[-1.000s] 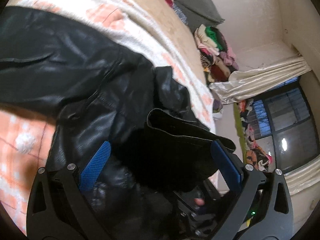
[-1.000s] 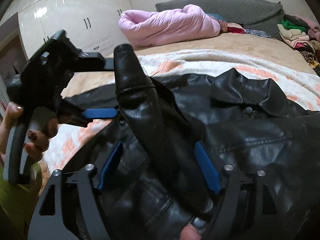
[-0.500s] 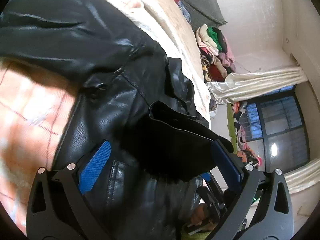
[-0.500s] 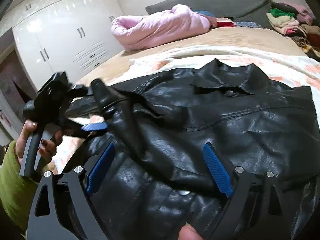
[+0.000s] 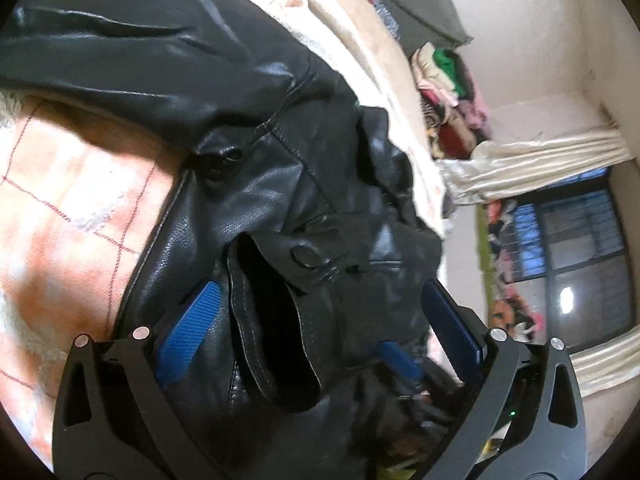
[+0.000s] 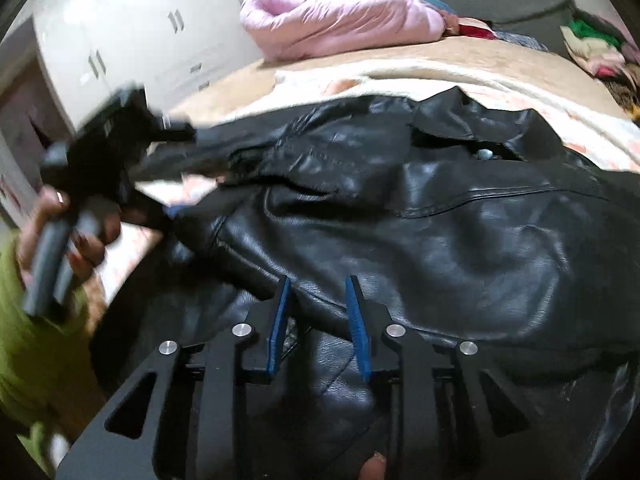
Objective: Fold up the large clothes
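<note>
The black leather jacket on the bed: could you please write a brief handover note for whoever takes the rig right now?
Left hand-held gripper: jaws wide, sleeve cuff between them; I cannot tell whether the pads press it.
Right hand-held gripper: jaws have just been closing, apparently pinching a fold of the black leather jacket near its close edge.
Jacket lies spread on the blanket, collar at the far side.
Done: jacket laid out.
Left: probably lay the sleeve across the body, then fold the body.

Black leather jacket (image 6: pixel 440 240) spread on bed, creased; collar up top; cuff w/ snap button folded over.
</note>
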Demonstrator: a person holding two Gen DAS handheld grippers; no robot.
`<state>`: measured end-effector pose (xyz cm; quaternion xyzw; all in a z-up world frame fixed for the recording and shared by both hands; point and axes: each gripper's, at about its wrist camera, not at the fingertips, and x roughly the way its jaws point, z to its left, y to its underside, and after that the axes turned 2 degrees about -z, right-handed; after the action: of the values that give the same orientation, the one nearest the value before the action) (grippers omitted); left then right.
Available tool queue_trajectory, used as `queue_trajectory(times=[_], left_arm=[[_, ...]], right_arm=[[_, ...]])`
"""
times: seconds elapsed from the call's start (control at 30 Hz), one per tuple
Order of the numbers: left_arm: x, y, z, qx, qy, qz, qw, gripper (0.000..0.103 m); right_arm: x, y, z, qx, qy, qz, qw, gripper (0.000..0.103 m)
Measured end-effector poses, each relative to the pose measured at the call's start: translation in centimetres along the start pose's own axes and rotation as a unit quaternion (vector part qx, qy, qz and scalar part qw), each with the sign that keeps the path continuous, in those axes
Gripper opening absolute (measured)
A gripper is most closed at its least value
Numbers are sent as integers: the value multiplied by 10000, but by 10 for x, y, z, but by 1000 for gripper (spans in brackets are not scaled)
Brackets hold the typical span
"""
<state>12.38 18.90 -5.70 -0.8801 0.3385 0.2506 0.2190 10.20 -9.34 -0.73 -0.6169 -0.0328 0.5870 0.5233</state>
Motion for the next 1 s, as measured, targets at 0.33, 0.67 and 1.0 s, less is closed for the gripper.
queue_trajectory(times=[0.33, 0.67, 1.0], left_arm=[[28, 17, -39, 1324, -1419, -109, 9809, 27], [-8, 1, -117, 2142, -904, -754, 9697, 3], [-58, -21, -221, 3215, -102, -1512, 9347, 1]], right_arm=[[-52, 7, -32, 681, 272, -523, 9959, 36], [-118, 13, -79, 1354, 724, -1214, 9807, 36], [-165, -6, -121, 1690, 1456, -1777, 9585, 36]])
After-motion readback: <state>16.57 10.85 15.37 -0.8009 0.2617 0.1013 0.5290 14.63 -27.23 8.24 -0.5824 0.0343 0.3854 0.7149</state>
